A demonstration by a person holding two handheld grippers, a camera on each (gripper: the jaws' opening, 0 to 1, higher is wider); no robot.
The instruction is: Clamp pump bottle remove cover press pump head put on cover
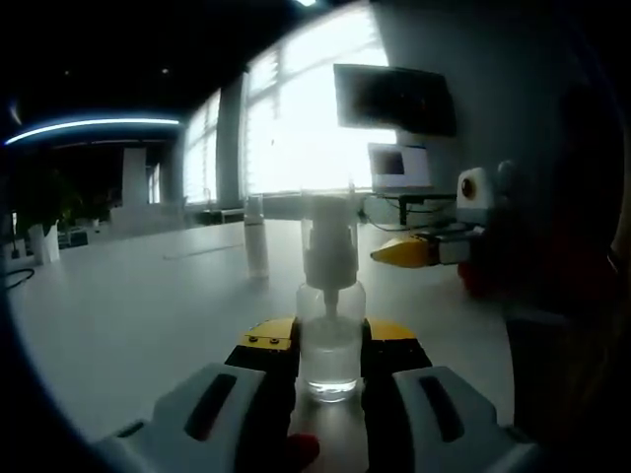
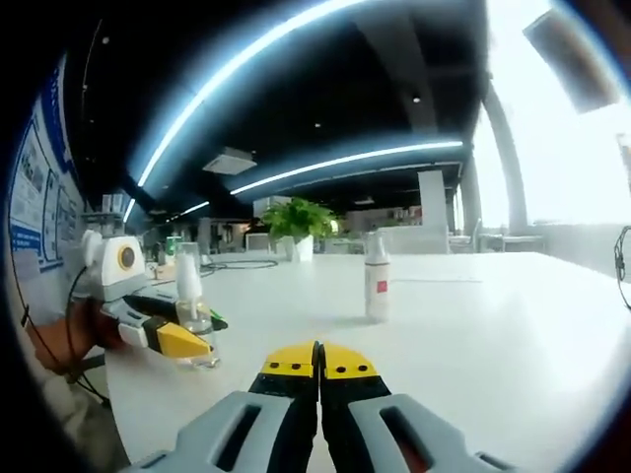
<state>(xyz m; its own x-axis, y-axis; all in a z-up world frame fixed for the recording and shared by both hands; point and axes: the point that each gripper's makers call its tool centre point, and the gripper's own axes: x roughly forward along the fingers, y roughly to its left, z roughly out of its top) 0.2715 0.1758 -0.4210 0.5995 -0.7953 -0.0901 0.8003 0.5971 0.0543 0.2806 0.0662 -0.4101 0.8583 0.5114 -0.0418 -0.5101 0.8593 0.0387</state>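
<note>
A clear pump bottle [image 1: 330, 330] stood upright on a white desk [image 1: 148, 305], pinched low on its body between the yellow-tipped left tongs [image 1: 330, 345]. A transparent cover [image 1: 328, 225] was still seated over the white pump head. In the right gripper view, the same bottle [image 2: 191, 305] appeared at the left, held by the other tongs, while the right tongs [image 2: 318, 363] lay pressed together, holding nothing, near the bottle but apart from it. A second, slimmer spray bottle [image 2: 376, 278] stood farther off on the desk, untouched. Windows and a potted plant [image 2: 299, 222] sat in the background. The step in hand looked to be removing the cover. To do it well, the right tongs would need to spread, come level with the cover's upper part, grip it squarely, and pull straight up along the bottle's axis, while the left tongs held the base firm so the bottle did not tip or lift.
</note>
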